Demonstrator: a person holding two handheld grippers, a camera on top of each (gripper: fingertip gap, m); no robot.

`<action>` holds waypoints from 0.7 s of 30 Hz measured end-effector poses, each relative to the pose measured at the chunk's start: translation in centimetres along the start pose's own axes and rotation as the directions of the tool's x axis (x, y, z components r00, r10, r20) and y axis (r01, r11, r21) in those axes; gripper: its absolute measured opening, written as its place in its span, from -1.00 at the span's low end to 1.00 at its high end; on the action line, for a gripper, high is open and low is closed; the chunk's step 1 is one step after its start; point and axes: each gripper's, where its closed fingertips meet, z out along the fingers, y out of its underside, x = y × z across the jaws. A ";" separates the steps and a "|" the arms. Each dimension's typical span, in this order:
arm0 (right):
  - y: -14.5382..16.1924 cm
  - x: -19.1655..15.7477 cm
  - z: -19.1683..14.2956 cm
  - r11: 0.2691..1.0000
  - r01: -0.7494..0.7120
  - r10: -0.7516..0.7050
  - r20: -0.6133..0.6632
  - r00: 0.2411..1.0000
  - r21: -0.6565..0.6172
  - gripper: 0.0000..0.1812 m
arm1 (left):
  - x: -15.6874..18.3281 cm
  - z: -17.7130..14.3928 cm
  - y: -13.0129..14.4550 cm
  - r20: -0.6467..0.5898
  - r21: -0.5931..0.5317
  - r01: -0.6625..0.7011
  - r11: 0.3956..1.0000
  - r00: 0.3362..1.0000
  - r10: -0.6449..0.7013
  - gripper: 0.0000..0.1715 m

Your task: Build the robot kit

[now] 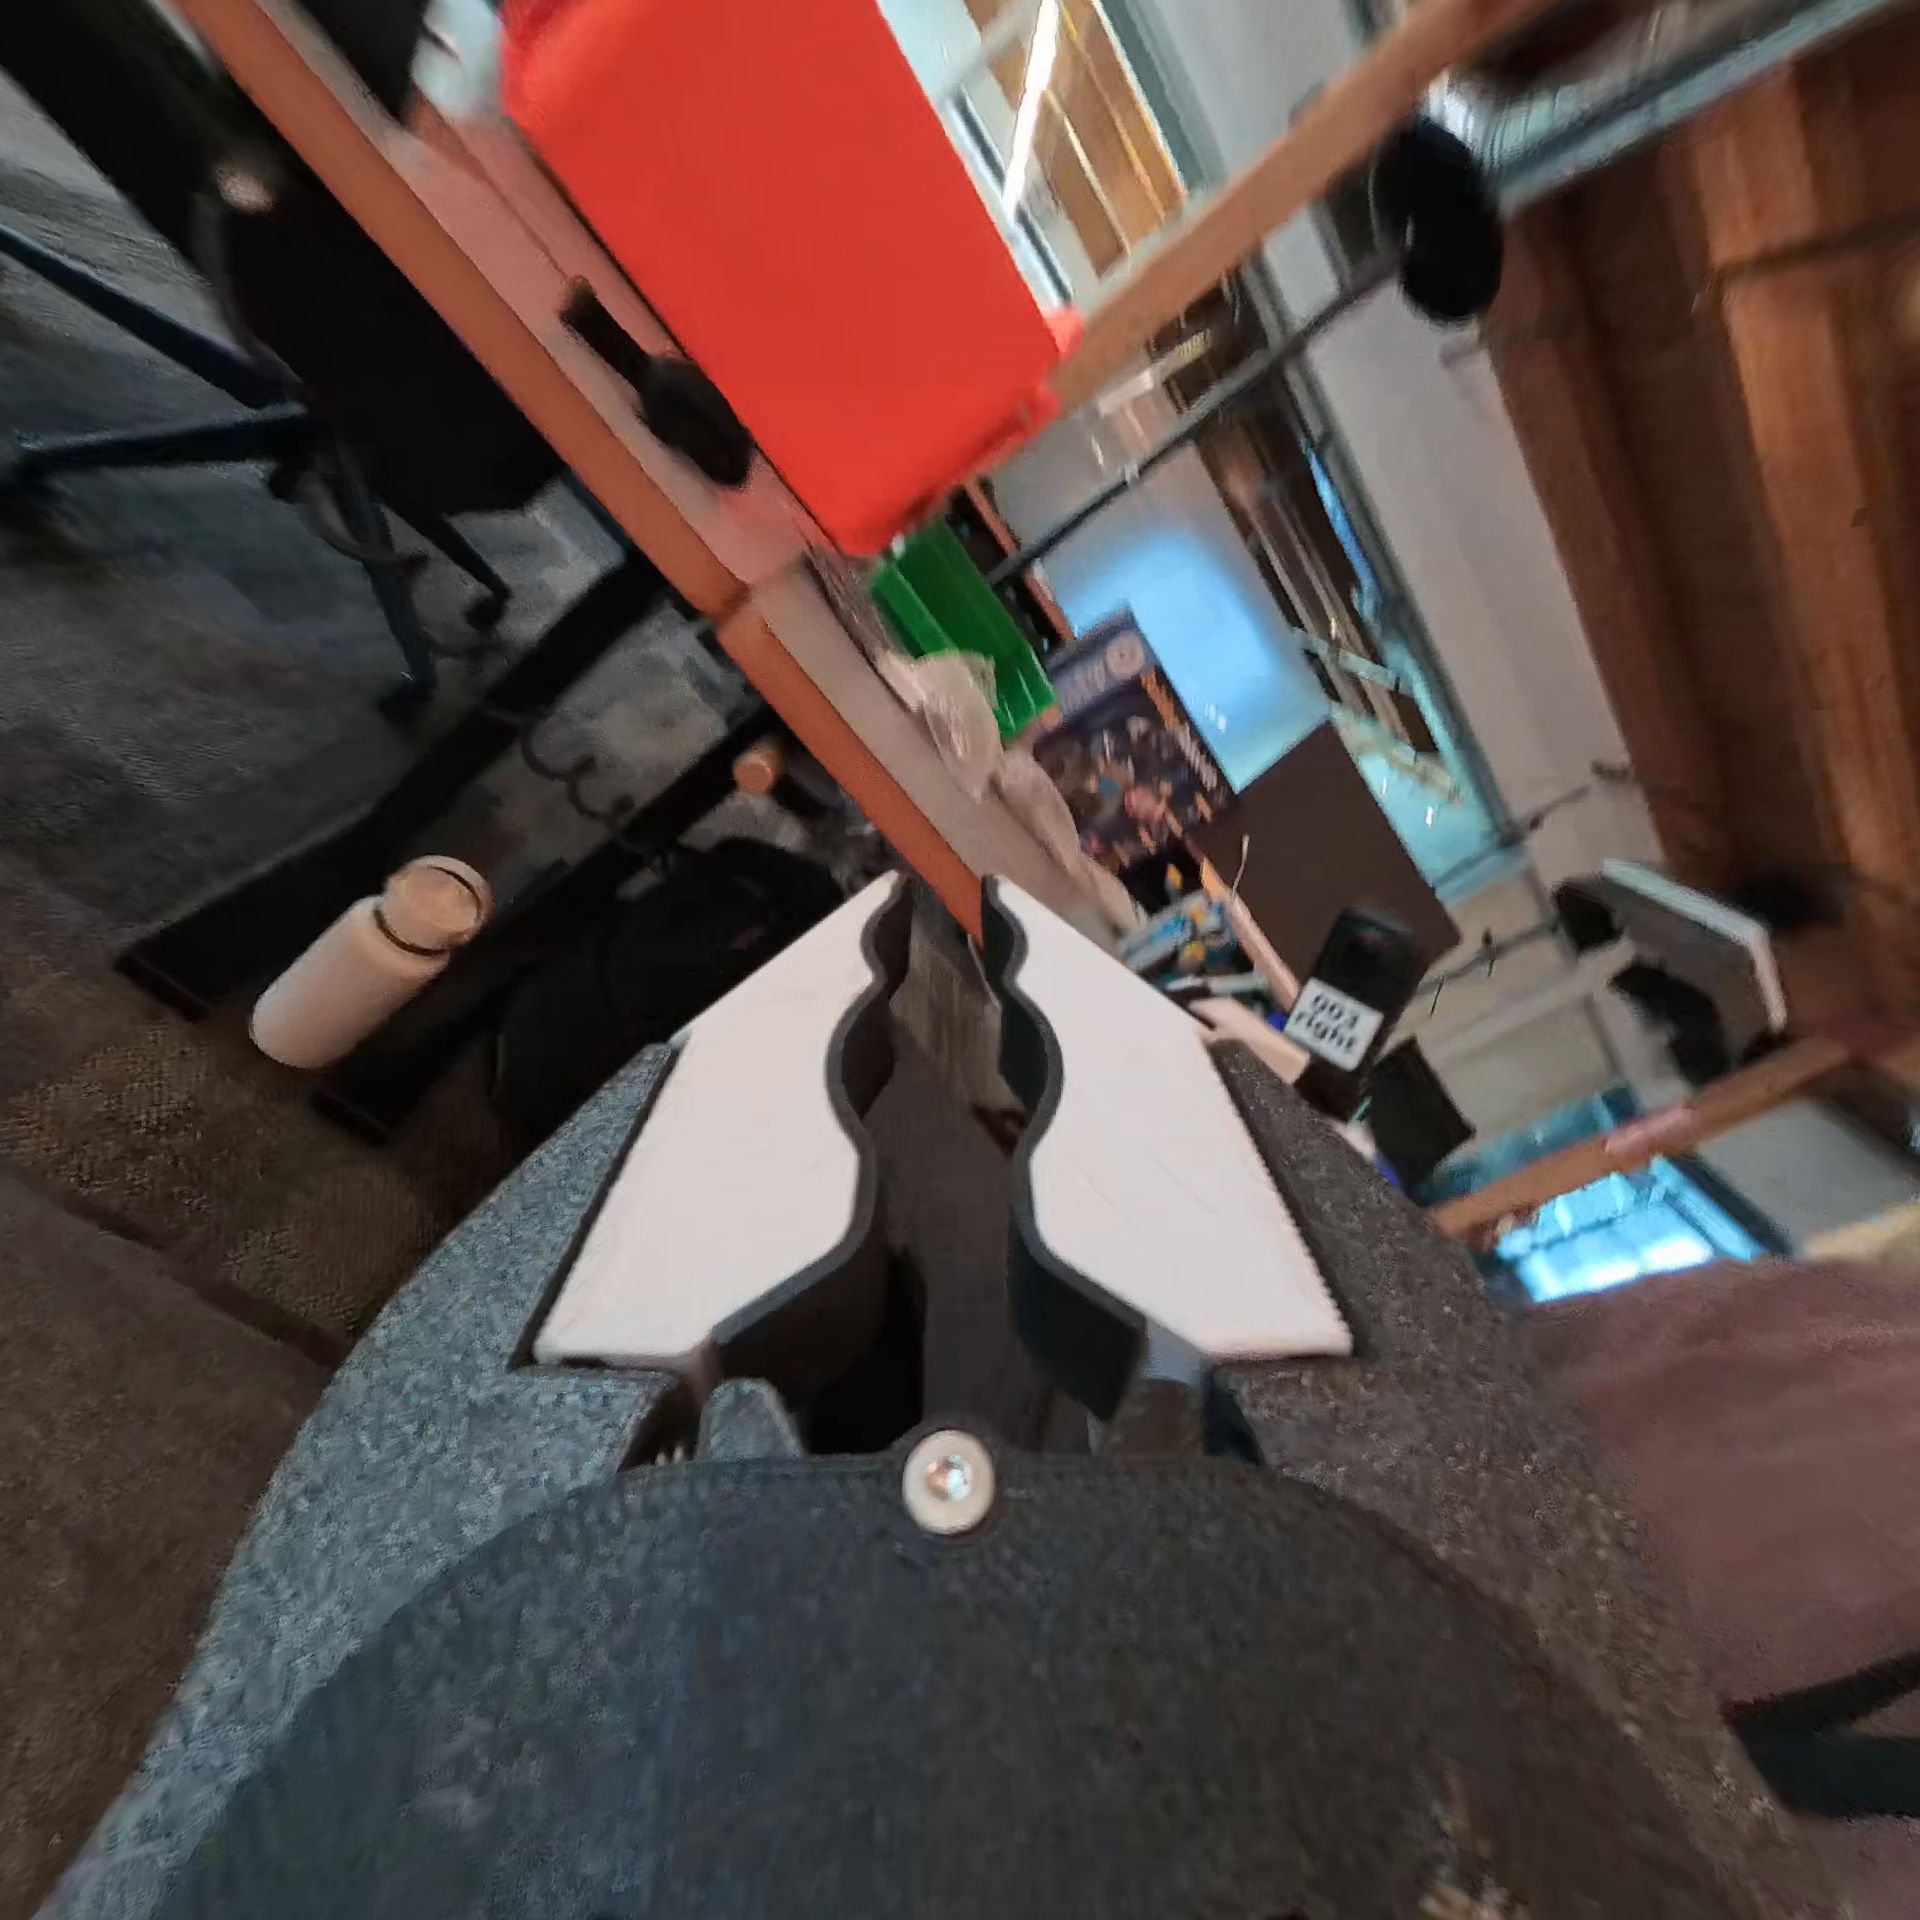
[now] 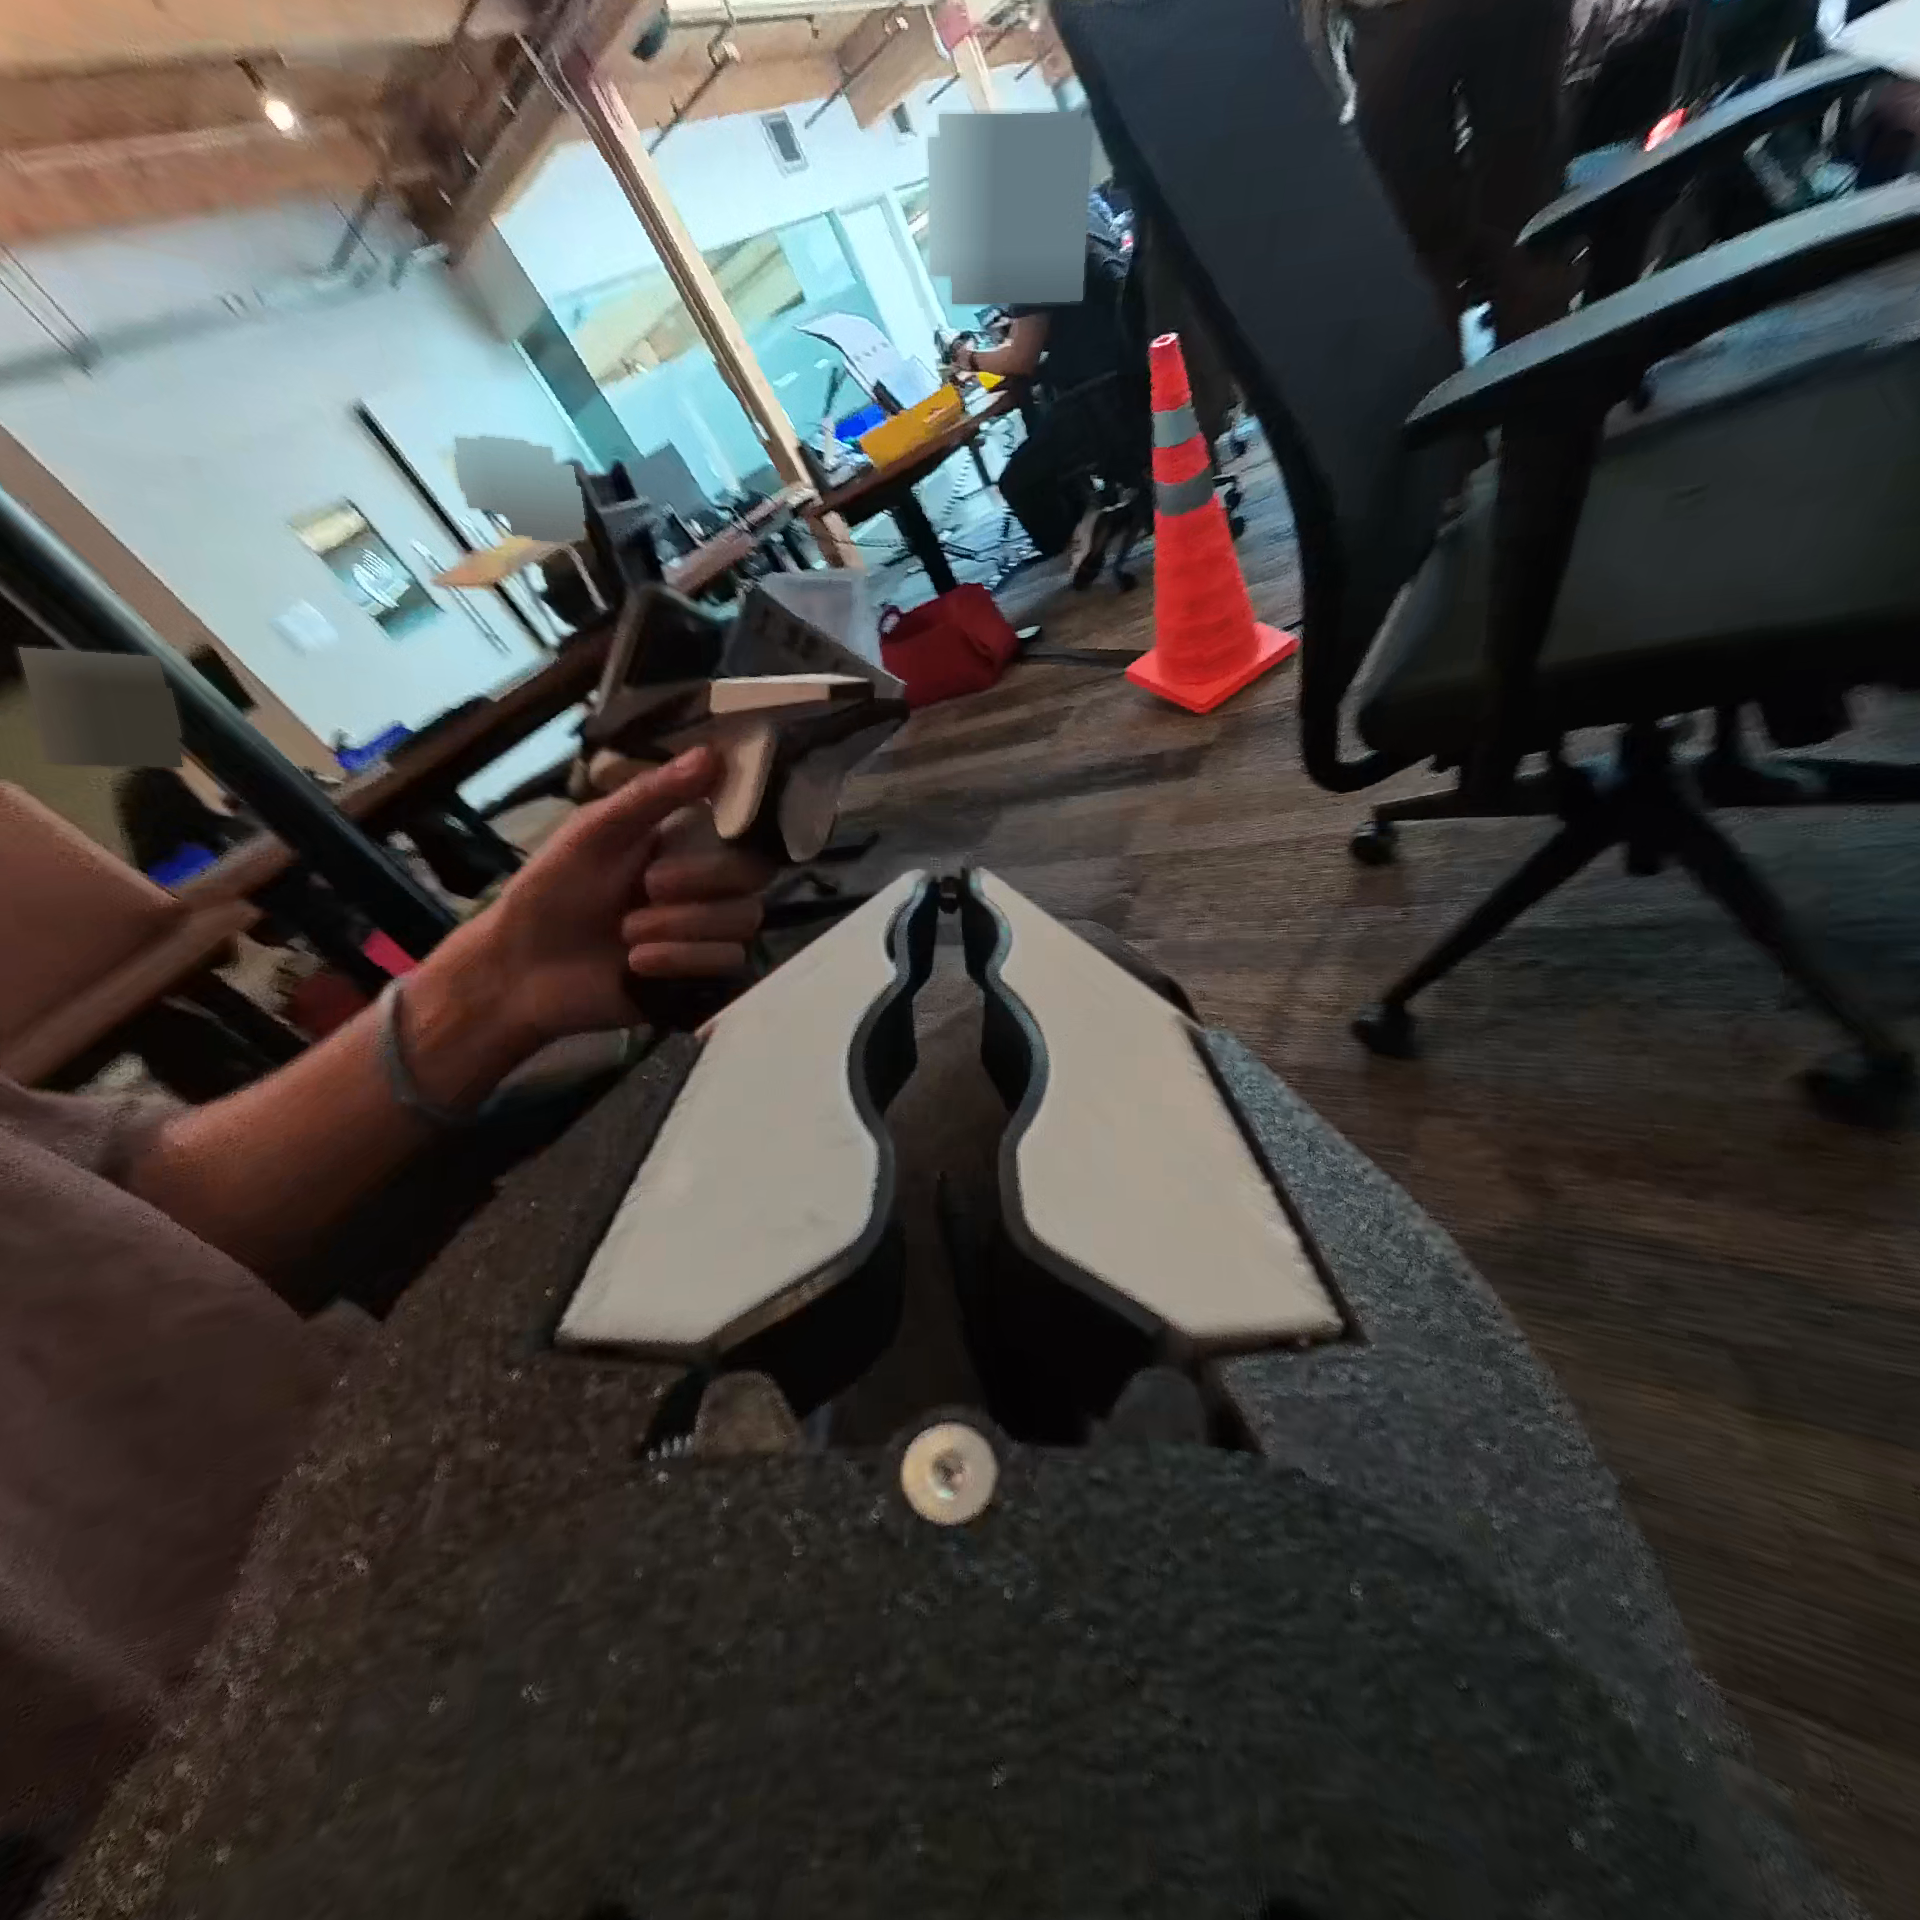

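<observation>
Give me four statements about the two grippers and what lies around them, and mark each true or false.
1. The right gripper holds nothing, its fingertips nearly touching. True.
2. The traffic cone lies on its side. False: it stands upright on the floor.
3. A hand grips the left gripper by its handle. True.
4. The white bottle stands on the table beside the orange bin. False: it stands below, on the floor.

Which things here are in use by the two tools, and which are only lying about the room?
In use:
left tool, jaws slightly apart, empty, by the table edge
right tool, nearly shut, empty
hand gripping the left tool

Lying about:
orange bin
green bin
white bottle
traffic cone
office chair
red bag
</observation>
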 end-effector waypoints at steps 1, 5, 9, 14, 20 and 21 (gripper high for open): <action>0.1 -0.2 -1.4 0.999 0.032 -0.032 -0.022 0.999 0.001 -0.95 | 1.0 1.2 1.5 -0.009 -0.048 -0.043 0.998 0.999 0.043 -0.85; 0.5 -0.8 -6.9 0.996 0.073 -0.069 -0.095 0.993 0.040 -0.95 | 3.3 5.4 7.7 -0.008 -0.277 -0.327 0.903 0.941 0.338 -0.84; 0.4 -1.0 -10.4 0.994 0.069 -0.057 -0.141 0.988 0.083 -0.96 | 5.5 8.3 11.8 -0.081 -0.362 -0.526 0.770 0.840 0.536 -0.86; -0.1 -0.3 -12.0 0.990 0.070 -0.045 -0.198 0.979 0.124 -0.95 | 7.6 10.3 15.3 -0.224 -0.399 -0.580 0.710 0.813 0.537 -0.86; 1.4 -0.8 -10.6 0.989 0.138 -0.125 -0.210 0.970 0.046 -0.95 | 9.1 10.2 16.3 -0.315 -0.414 -0.516 0.750 0.854 0.415 -0.85; 1.4 -1.3 -10.3 0.989 0.135 -0.123 -0.191 0.974 0.053 -0.95 | 9.2 10.0 16.3 -0.321 -0.415 -0.501 0.759 0.862 0.393 -0.85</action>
